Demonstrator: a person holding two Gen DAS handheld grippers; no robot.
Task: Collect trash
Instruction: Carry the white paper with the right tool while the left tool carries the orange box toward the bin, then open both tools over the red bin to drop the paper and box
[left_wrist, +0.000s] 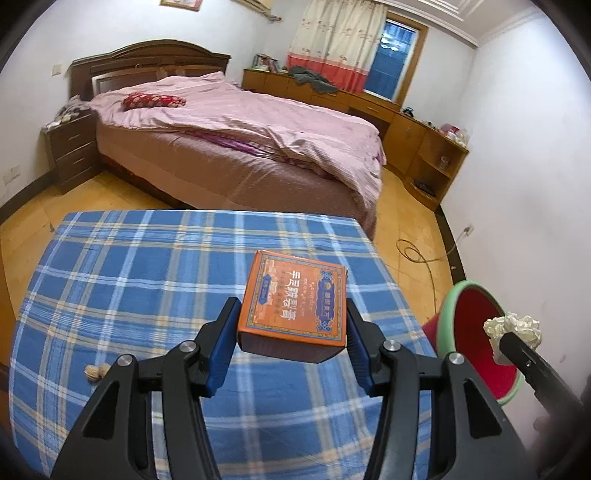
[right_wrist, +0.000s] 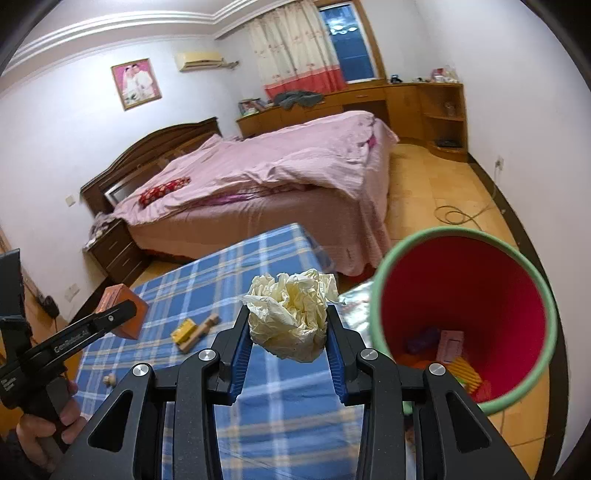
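- On the far left of the right wrist view, a person's hand wraps the black handle of the left two-finger gripper.
- The left gripper is closed partway, its blue ribbed pads pressing both sides of a flat orange cardboard box with blue ornamental borders and printed characters. The box is held clear of the table.
- Beneath it lies a table covered in a soft blue, white and tan plaid cloth.
- On the cloth, at the left, sits a small tan walnut-like nut. The right wrist view also shows a yellow block and a pale wooden toy piece lying together on the cloth.
- Further right, the right two-finger gripper is closed narrower, its blue pads squeezing a crumpled ball of cream-coloured paper, wrinkled and matte. The ball is lifted above the table's right edge, just beside the bin's rim.
- At the far right stands a round plastic waste bin, smooth red inside with a pale green rim. It rests on the yellow-brown floor beside the table. At its bottom lie pieces of pink, yellow and purple rubbish.
- Behind everything, a wooden bed with a rumpled pink quilt fills the room.
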